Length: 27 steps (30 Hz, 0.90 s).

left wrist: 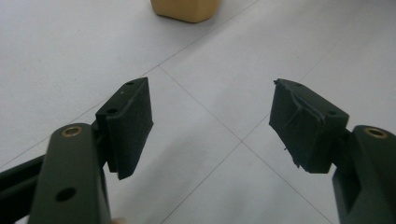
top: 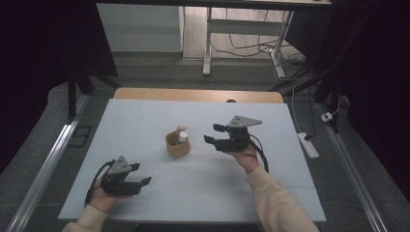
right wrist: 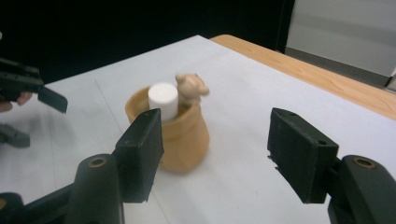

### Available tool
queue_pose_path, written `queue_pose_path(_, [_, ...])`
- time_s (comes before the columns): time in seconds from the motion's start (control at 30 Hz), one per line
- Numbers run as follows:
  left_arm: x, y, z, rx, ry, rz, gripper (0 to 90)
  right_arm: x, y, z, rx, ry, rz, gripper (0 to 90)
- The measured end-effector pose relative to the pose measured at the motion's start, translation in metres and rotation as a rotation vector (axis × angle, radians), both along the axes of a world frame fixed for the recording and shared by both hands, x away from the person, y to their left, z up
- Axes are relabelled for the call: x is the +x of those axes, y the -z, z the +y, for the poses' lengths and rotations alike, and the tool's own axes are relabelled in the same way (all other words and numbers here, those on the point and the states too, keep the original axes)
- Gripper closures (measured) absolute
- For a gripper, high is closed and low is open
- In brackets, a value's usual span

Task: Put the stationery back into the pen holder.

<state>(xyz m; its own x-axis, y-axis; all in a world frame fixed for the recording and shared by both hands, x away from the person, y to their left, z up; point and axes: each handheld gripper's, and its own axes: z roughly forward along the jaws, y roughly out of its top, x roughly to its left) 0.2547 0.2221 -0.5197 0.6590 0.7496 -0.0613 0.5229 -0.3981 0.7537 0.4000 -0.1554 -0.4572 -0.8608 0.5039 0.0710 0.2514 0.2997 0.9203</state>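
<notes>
A small tan pot (top: 177, 145) is standing upright near the middle of the worktop (top: 145, 121), well apart from every edge. A white-capped bottle (top: 182, 137) is sticking up out of its mouth, and a little tan bear-shaped figure (top: 182, 128) is rising at the pot's far rim, just beside the cap. In the right gripper view the pot (right wrist: 180, 140) is sitting beyond the left jaw, with the white cap (right wrist: 163, 99) and the bear figure (right wrist: 190, 87) touching or nearly so.

The right tongs (top: 211, 133) are hovering just to the right of the pot, jaws spread wide and holding nothing, pointing toward it. The left tongs (top: 140, 174) are lying low near the worktop's front left, well apart from the pot, jaws likewise released and empty; the person's hand (top: 104, 195) is cupping them from below. In the left gripper view the pot's base (left wrist: 186, 9) is showing at the top edge, far ahead of the spread jaws.

The worktop is wearing a pale, matte white covering crossed by thin seam lines, and a strip of bare wood (top: 198, 94) is showing along its far edge. Beyond it, grey flooring is spreading out, with white desk legs (top: 208, 43), loose cables (top: 251, 46) and a white power strip (top: 308, 145) lying to the right. Metal rails (top: 43, 169) are running along both sides, and the room's edges are falling into darkness.
</notes>
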Motion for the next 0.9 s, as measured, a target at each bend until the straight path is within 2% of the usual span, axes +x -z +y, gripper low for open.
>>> queue_pose_path(0.3, [0.001,0.0,-0.001,-0.003,-0.002,-0.002,29.8,-0.021,0.005,-0.038,-0.046,0.039,0.004,35.2])
queue_pose_path(0.47, [0.001,-0.001,0.0,-0.004,-0.002,-0.004,29.8,-0.034,0.01,-0.06,-0.089,0.06,0.018,33.8])
queue_pose_path(0.9, [0.006,-0.001,-0.002,-0.007,0.004,-0.008,29.6,-0.067,0.03,-0.122,-0.166,0.144,0.024,32.0])
